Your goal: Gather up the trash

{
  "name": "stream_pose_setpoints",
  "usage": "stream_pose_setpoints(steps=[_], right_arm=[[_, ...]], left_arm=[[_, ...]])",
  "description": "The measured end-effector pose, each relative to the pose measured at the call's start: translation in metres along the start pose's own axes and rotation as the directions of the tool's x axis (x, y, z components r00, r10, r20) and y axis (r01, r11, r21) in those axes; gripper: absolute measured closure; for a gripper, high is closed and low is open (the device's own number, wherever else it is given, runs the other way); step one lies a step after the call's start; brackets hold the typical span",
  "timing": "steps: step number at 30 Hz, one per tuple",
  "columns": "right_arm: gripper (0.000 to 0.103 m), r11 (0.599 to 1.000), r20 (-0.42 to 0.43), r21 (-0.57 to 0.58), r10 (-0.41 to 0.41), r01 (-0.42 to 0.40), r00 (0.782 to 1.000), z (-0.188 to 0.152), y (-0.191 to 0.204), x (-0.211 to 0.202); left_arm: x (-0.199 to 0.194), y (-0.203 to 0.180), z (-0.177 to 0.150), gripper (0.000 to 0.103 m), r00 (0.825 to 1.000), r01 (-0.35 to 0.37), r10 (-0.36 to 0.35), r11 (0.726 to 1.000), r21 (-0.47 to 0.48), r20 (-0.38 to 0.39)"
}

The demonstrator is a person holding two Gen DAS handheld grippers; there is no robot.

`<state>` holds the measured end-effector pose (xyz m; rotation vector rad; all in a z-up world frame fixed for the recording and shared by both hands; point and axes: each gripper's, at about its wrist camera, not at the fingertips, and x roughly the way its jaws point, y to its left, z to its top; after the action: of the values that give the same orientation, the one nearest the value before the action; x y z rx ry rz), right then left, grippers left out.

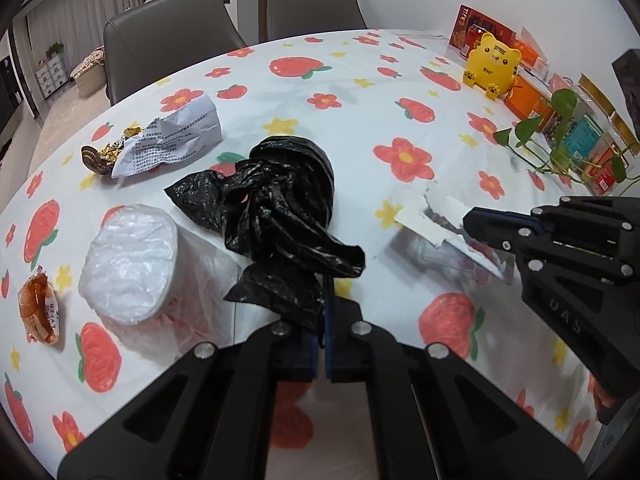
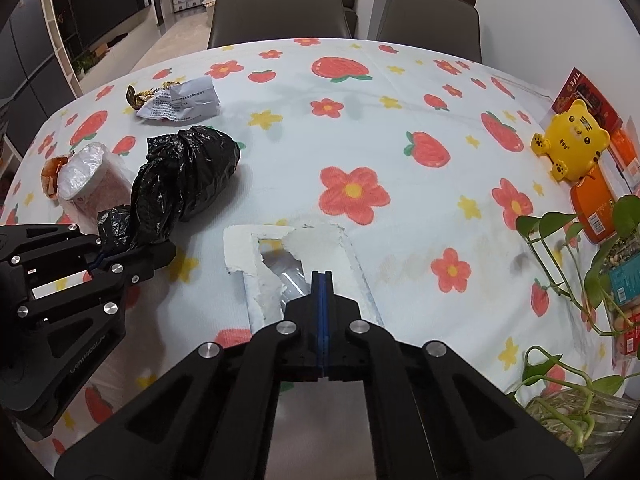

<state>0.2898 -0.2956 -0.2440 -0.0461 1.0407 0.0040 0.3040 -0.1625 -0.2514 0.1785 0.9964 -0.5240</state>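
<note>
A crumpled black trash bag (image 1: 280,200) lies on the flowered tablecloth, and my left gripper (image 1: 322,312) is shut on its near end; it also shows in the right wrist view (image 2: 188,176). My right gripper (image 2: 322,280) is shut on a torn white package with a clear window (image 2: 304,256), held just above the cloth; it shows in the left wrist view (image 1: 440,224) beside the right gripper (image 1: 470,226). Other trash: a white plastic cup on its side (image 1: 128,264), an orange snack wrapper (image 1: 40,308), a crumpled printed paper (image 1: 172,140) and a gold foil wrapper (image 1: 104,152).
A yellow tiger toy (image 1: 494,64) and snack boxes (image 1: 532,100) stand along the right edge, with a trailing green plant (image 2: 580,260). Grey chairs (image 2: 280,8) stand behind the table (image 1: 360,80). The left gripper shows at left in the right wrist view (image 2: 132,256).
</note>
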Motion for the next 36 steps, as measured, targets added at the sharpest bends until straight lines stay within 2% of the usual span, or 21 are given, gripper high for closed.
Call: stream_pose_setpoints(steps=[9, 12, 14, 16, 20, 21, 22, 27, 28, 29, 36], right_arm=[[0.103, 0.998, 0.009, 0.028, 0.059, -0.059, 0.998, -0.004, 0.001, -0.009], [0.103, 0.994, -0.009, -0.001, 0.112, -0.112, 0.994, -0.006, 0.009, -0.010], [0.101, 0.994, -0.005, -0.029, 0.107, -0.108, 0.994, -0.007, 0.016, -0.011], [0.085, 0.994, -0.007, -0.051, 0.095, -0.096, 0.995, -0.008, 0.022, -0.009], [0.069, 0.994, -0.007, -0.050, 0.102, -0.102, 0.995, -0.009, 0.025, -0.007], [0.063, 0.993, -0.003, -0.052, 0.104, -0.104, 0.995, -0.009, 0.026, -0.007], [0.062, 0.993, -0.005, -0.057, 0.105, -0.105, 0.994, -0.010, 0.028, -0.007], [0.064, 0.995, -0.038, -0.071, 0.069, -0.071, 0.997, -0.013, 0.031, 0.005], [0.078, 0.996, -0.043, -0.063, 0.065, -0.068, 0.997, -0.013, 0.030, 0.007], [0.084, 0.996, -0.047, -0.054, 0.066, -0.069, 0.997, -0.014, 0.028, 0.008], [0.086, 0.997, -0.020, -0.028, 0.077, -0.077, 0.997, -0.012, 0.024, -0.006]], left_arm=[[-0.003, 0.001, 0.000, 0.101, 1.000, -0.001, 0.001, 1.000, -0.003, 0.005], [-0.003, 0.002, -0.001, 0.101, 1.000, -0.002, 0.002, 1.000, -0.007, 0.001], [-0.002, 0.003, -0.002, 0.101, 1.000, -0.004, 0.004, 1.000, -0.010, -0.001], [-0.002, 0.004, -0.003, 0.101, 1.000, -0.004, 0.004, 1.000, -0.014, -0.001], [-0.003, 0.005, -0.003, 0.101, 1.000, -0.004, 0.004, 1.000, -0.015, -0.001], [-0.002, 0.006, -0.003, 0.101, 1.000, -0.004, 0.004, 1.000, -0.015, -0.002], [-0.003, 0.006, -0.004, 0.101, 1.000, -0.005, 0.005, 1.000, -0.015, -0.003], [-0.002, 0.009, -0.004, 0.101, 1.000, -0.005, 0.005, 1.000, -0.016, -0.004], [-0.002, 0.010, -0.004, 0.101, 1.000, -0.005, 0.005, 1.000, -0.016, -0.004], [-0.003, 0.010, -0.005, 0.101, 1.000, -0.006, 0.006, 1.000, -0.016, -0.003], [-0.012, 0.009, -0.004, 0.101, 1.000, 0.002, -0.002, 1.000, -0.010, 0.021]])
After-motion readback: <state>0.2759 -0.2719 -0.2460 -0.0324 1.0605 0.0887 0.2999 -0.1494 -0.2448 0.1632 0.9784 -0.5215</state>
